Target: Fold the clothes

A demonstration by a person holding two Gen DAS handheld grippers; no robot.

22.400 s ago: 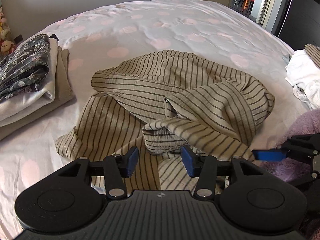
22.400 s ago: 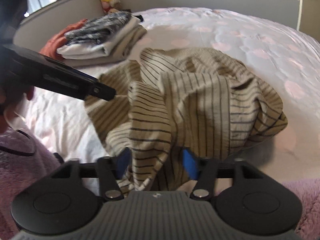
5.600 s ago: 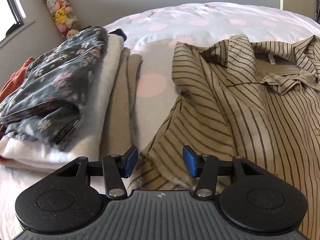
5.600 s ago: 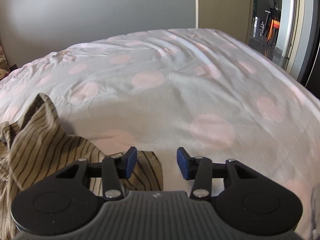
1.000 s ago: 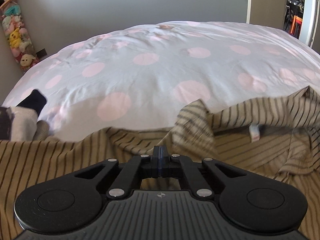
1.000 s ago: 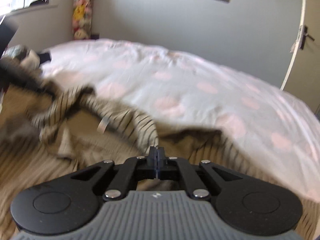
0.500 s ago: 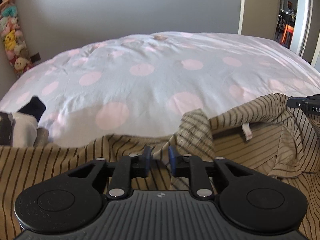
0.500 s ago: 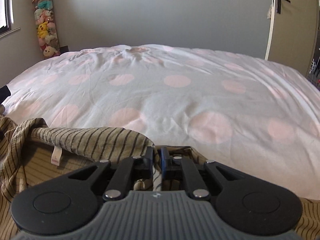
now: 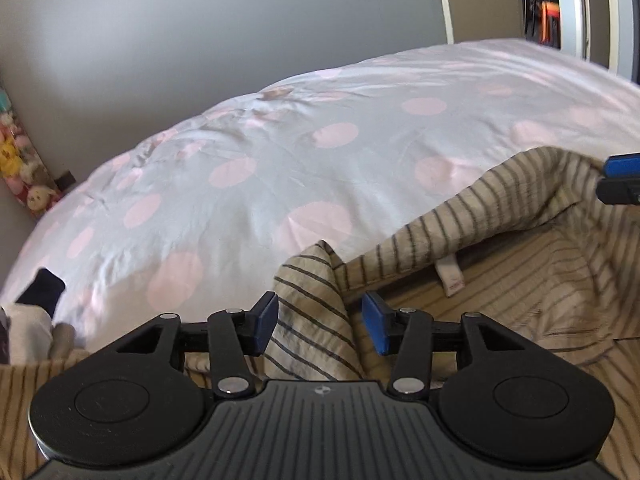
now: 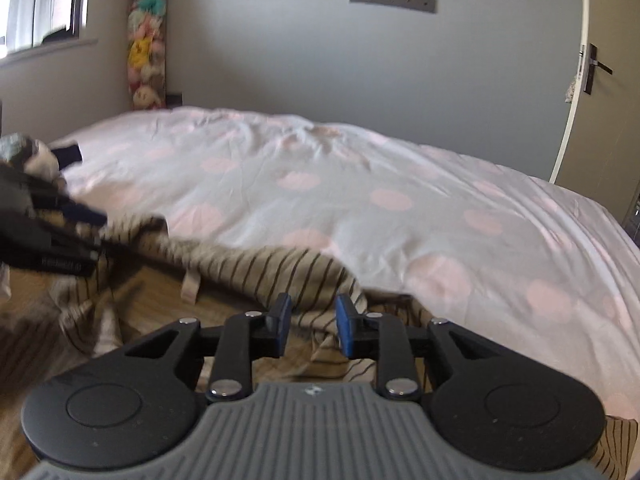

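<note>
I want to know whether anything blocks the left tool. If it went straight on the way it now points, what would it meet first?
The left tool is open, with a raised fold of the striped shirt already between its fingers, so it would likely meet that first. Beyond lies the polka-dot bedcover.

Nothing legible. A small white fabric tag (image 9: 450, 278) inside the collar of the beige striped cotton shirt (image 9: 500, 216), right of centre, bears print too small to read. White lettering on the black plastic gripper (image 10: 60, 264) at the right wrist view's left edge is blurred.
</note>
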